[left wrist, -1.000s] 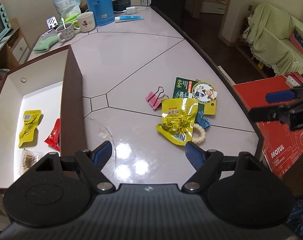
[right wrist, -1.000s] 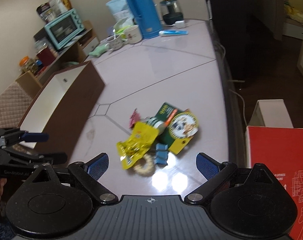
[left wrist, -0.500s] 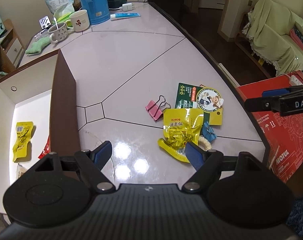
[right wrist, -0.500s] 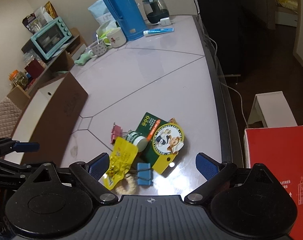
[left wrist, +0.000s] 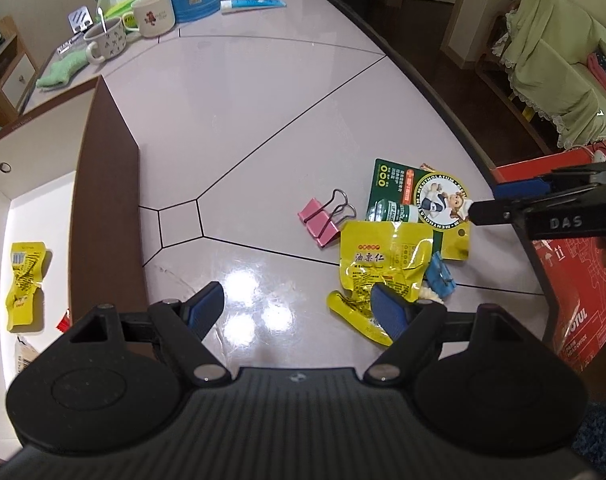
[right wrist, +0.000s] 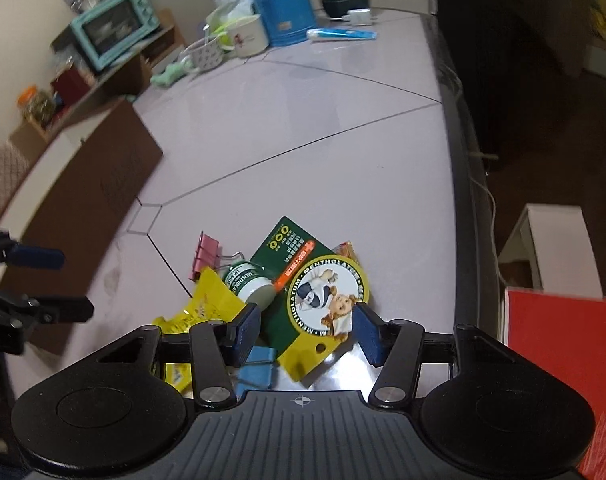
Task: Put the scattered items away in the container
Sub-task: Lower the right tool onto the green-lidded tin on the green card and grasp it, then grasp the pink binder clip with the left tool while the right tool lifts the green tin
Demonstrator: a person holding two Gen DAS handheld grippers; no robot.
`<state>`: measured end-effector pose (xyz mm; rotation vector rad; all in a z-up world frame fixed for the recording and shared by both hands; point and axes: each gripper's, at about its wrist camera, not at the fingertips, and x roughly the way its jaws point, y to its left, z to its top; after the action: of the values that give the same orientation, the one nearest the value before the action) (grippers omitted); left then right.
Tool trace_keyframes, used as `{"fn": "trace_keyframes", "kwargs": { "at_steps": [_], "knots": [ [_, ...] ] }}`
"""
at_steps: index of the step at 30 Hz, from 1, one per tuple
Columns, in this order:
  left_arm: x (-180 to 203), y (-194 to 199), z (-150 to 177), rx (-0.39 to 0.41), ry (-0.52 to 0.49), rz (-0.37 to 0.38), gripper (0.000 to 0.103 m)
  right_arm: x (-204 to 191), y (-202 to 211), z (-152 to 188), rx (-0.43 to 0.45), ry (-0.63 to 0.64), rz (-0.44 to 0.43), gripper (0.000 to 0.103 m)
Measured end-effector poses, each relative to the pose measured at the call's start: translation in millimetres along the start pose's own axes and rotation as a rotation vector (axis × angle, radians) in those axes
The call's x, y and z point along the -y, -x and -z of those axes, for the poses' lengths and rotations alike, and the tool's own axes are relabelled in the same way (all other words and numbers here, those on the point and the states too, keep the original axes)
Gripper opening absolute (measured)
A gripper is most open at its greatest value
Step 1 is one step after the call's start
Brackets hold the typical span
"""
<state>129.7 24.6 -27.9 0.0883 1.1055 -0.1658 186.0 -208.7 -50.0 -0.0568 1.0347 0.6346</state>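
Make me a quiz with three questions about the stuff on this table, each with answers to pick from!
1. Where is the pink metal binder clip?
A. in the box
B. on the table beside the yellow foil snack packet
C. in a cup

2. How many yellow packets lie inside the white-lined brown box?
A. one
B. three
C. none

3. How are the right gripper fingers?
A. shut on a clip
B. apart over the green lip balm card
C. out of view

Answers: 1 B, it lies on the tabletop left of the packet. 2 A, a single yellow packet shows there. 3 B, the blue pads straddle the card, not closed.
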Motion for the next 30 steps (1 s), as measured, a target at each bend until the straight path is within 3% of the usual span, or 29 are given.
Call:
{"fn": "trace_keyframes", "kwargs": {
  "at_steps": [1,3,8,13,19,30],
  "knots": [
    [-1.0,-2.1,-0.7,-0.004,0.002,0.002,0.078,-0.8,-4.7,-0.6,-0.007,0.017,0.005,0.054],
    [-2.8,-5.7,-1.9,-0.011,0.006,0.003,0.078,-3.9,-14.0,-1.9,-0.023,0.058,0.002,0.040],
    [-7.6,-11.7,-4.2,-0.023,0.021,0.005,0.078,-22.5,-33.3,0.0,-0.046,0.205,0.031,0.040],
    [-13.6,-16.9,-3.3,-0.037,0.042,0.004,0.078,-41.1,-47.0,2.3,-0.076,0.289,-0.027,0.040],
    [-20.6,-19.1,-1.7,-0.044,0.064,0.002,0.078,-54.8,-58.2,-1.1,-0.063,0.379,0.042,0.040],
    [-22.7,-16.8,0.5,-0.042,0.080,-0.003,0.078,-68.7,-90.2,0.1,-0.092,0.581,0.058,0.040]
  ]
}}
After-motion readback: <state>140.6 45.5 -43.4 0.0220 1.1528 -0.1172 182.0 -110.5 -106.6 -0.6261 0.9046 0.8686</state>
